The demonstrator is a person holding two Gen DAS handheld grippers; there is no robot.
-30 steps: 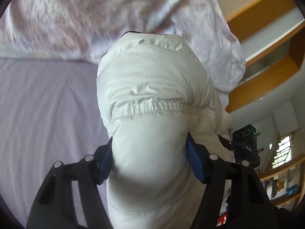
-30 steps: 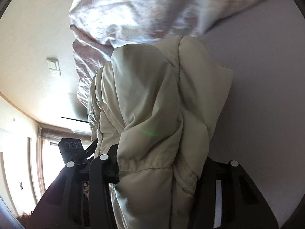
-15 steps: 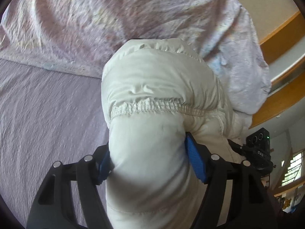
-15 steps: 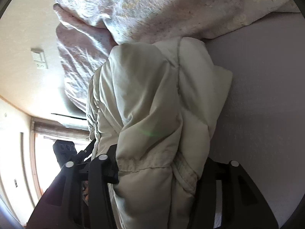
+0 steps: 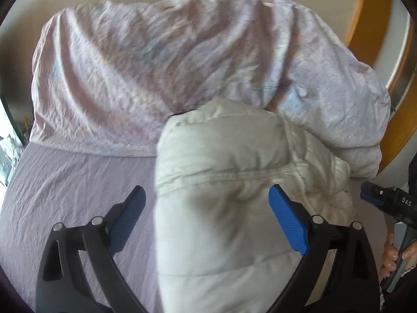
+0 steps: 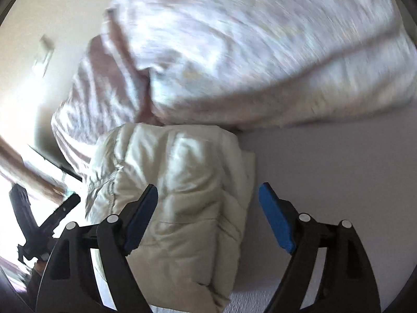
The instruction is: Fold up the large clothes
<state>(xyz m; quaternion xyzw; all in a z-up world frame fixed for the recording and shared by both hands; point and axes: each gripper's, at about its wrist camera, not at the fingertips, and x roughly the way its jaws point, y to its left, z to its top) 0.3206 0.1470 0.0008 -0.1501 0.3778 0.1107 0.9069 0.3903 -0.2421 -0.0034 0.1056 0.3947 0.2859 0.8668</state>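
Note:
A folded cream puffer jacket (image 5: 229,195) (image 6: 182,195) lies on the lilac bed sheet (image 5: 78,195) (image 6: 325,169), its far end against a crumpled duvet. My left gripper (image 5: 208,217) straddles the near end of the jacket, and its jaws are opening. The left blue pad (image 5: 130,214) stands clear of the fabric, while the other pad sits right at the jacket's edge without squeezing it. My right gripper (image 6: 208,217) is over the jacket's other end, jaws also opening. Its pads (image 6: 276,219) do not press the jacket, which lies loose between them.
A rumpled lilac duvet (image 5: 182,65) (image 6: 247,52) is heaped along the back of the bed. A wooden frame (image 5: 370,26) stands at the right. The right gripper (image 5: 385,203) and a hand (image 5: 393,255) show at the left wrist view's right edge.
Both grippers have let go of the jacket: their jaws, shut on it before, now stand wide. Both have lifted and drawn back, so more duvet and wall show.

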